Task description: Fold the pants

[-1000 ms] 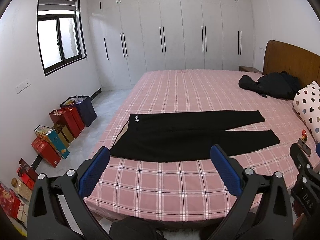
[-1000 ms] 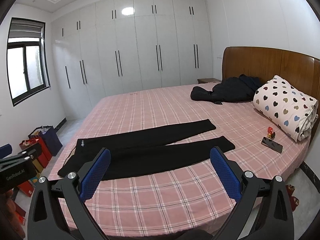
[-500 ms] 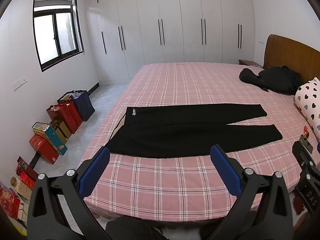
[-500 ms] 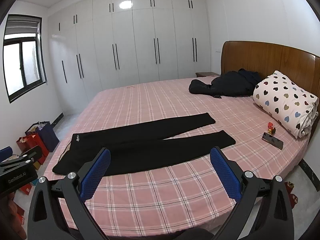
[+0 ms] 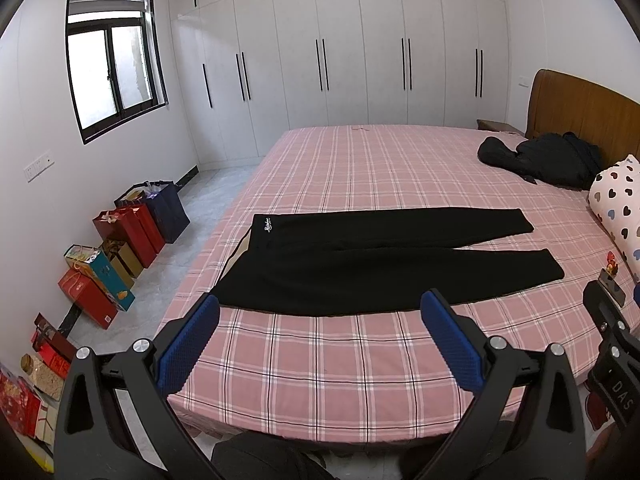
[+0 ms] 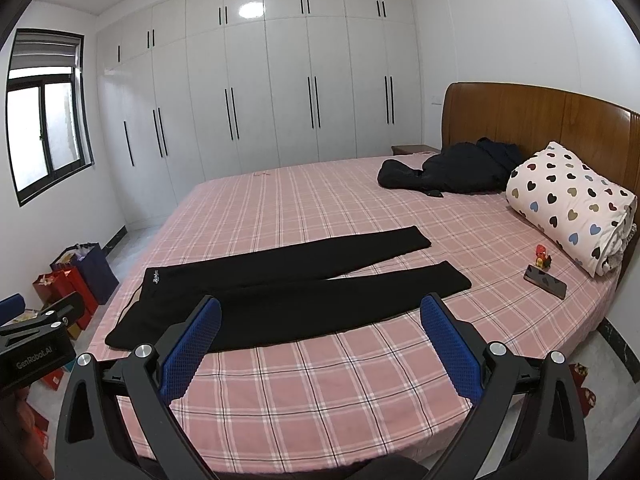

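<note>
The left gripper (image 5: 320,332) is hovering level off the near edge of the bed (image 5: 328,368), its jaws spread wide and holding nothing, with the black pants (image 5: 372,264) lying flat just beyond and between the blue pads (image 5: 188,344), waistband toward the left pad. The right gripper (image 6: 320,332) is hanging at the same height, jaws gaping and empty, the pants (image 6: 288,292) lying ahead of them, legs reaching past the right pad toward a phone (image 6: 545,281).

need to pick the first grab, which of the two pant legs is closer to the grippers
The near leg, on the side toward the bed edge. Its cuff ends nearer the phone, while the far leg lies beyond it toward the wardrobe.
</note>
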Available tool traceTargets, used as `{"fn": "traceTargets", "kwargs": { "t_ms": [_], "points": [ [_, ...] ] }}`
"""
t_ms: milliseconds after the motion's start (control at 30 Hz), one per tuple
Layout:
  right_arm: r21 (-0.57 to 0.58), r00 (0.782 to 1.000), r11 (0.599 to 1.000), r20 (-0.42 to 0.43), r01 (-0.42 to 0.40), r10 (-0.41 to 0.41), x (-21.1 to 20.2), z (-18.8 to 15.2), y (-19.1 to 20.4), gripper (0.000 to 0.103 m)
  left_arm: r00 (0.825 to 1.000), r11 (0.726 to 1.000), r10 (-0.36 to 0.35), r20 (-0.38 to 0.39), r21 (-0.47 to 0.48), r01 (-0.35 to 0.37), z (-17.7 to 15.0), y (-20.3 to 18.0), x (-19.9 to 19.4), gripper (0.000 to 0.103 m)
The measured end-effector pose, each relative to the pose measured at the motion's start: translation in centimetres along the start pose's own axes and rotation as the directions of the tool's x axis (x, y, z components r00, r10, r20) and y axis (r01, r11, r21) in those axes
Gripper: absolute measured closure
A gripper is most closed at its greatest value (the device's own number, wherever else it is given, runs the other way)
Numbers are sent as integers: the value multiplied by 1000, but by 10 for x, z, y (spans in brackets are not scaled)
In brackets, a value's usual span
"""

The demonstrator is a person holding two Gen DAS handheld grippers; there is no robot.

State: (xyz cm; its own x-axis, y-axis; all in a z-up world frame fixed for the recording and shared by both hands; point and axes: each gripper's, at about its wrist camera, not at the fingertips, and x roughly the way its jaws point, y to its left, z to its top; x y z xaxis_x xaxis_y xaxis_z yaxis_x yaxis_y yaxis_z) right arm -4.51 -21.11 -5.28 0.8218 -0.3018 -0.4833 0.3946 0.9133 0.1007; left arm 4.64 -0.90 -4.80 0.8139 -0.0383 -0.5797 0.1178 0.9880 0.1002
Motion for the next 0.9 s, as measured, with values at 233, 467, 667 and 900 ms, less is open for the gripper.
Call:
{"fn": "traceTargets", "kwargs": {
  "t_ms": [233,467,667,900],
  "points": [
    [1,1000,1000,-1,-1,1,0,-1,-1,5,1000,1000,0,0,4,0,0,-1,0,5],
    [2,1000,1000,-3,-2,2,1,-1,-1,5,1000,1000,0,-3,5,0,-1,-3,2,5],
    [3,1000,1000,-14,-3,3,8,-5,1,5,1000,1000,4,-16,8,-4,-4,-4,7,5],
    [1,999,1000,-44,-5,5,27,-6,1,5,999,1000,10,-42,14,-9,-2,-8,26,5]
  ]
}}
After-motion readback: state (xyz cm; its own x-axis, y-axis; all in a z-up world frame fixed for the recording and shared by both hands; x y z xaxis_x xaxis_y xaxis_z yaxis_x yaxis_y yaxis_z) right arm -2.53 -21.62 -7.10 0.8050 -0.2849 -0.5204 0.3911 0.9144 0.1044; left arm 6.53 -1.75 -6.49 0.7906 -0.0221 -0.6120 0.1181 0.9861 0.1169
